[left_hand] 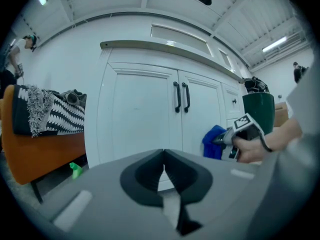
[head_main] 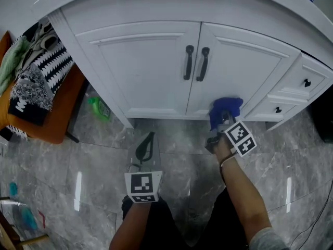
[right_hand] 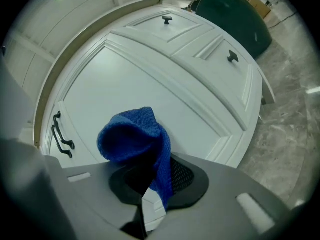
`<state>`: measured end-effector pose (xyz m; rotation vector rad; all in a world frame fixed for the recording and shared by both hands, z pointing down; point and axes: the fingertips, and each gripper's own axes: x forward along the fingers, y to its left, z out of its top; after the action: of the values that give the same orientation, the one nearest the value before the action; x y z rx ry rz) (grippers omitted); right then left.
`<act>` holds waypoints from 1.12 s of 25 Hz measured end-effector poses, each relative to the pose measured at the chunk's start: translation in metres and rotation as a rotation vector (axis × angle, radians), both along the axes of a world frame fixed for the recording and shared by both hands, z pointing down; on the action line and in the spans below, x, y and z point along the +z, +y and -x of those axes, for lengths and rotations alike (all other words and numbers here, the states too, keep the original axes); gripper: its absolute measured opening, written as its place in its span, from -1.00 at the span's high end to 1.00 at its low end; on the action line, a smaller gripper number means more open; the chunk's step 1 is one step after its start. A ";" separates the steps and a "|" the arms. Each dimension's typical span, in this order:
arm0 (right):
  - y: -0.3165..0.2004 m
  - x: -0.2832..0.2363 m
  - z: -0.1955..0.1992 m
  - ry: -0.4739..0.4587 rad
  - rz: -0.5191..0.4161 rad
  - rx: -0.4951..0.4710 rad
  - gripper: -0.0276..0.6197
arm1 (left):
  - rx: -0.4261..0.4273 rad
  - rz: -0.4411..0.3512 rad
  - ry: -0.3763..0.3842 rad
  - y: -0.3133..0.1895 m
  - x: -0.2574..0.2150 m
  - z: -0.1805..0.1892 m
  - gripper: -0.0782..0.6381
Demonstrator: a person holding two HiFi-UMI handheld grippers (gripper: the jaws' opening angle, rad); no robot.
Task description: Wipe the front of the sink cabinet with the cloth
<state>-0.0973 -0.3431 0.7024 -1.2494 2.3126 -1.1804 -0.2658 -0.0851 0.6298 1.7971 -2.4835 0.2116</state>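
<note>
The cloth (right_hand: 136, 143) is clamped in the closed right gripper (right_hand: 150, 181), with the arm (head_main: 243, 190) outstretched toward the cabinet (head_main: 237, 69); the left gripper (left_hand: 164, 165) is shut, empty.

home bathroom: white sink cabinet (head_main: 197, 61), marble floor (head_main: 99, 165).

Left gripper (head_main: 148, 141), right gripper (head_main: 222, 124): grey bodies, black-and-white marker cubes (head_main: 142, 186). Grey sleeve (head_main: 268, 239) at 5 o'clock; thin wristband (head_main: 227, 160).

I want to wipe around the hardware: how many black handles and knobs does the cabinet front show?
4: two bar handles where the doors meet, one knob on each right-hand drawer. More may be out of frame.
</note>
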 end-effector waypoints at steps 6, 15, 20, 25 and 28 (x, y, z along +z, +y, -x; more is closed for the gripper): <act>0.022 -0.006 0.036 -0.036 -0.005 -0.019 0.79 | -0.043 -0.021 0.013 0.017 -0.003 0.016 0.75; 0.043 -0.012 0.064 0.015 -0.039 0.088 0.80 | -0.071 -0.049 0.039 0.033 -0.009 0.034 0.75; 0.052 -0.015 0.069 -0.001 -0.031 0.115 0.80 | -0.105 -0.056 0.032 0.045 -0.011 0.046 0.75; 0.080 -0.022 0.114 0.022 -0.086 -0.038 0.80 | -0.180 -0.057 0.030 0.054 -0.011 0.058 0.75; 0.096 -0.027 0.147 0.038 -0.092 -0.099 0.79 | -0.218 -0.059 0.030 0.059 -0.012 0.061 0.75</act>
<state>-0.2442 -0.2471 0.6756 -1.1467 2.4520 -1.0753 -0.3266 -0.0262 0.6174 1.5194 -2.6642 0.0994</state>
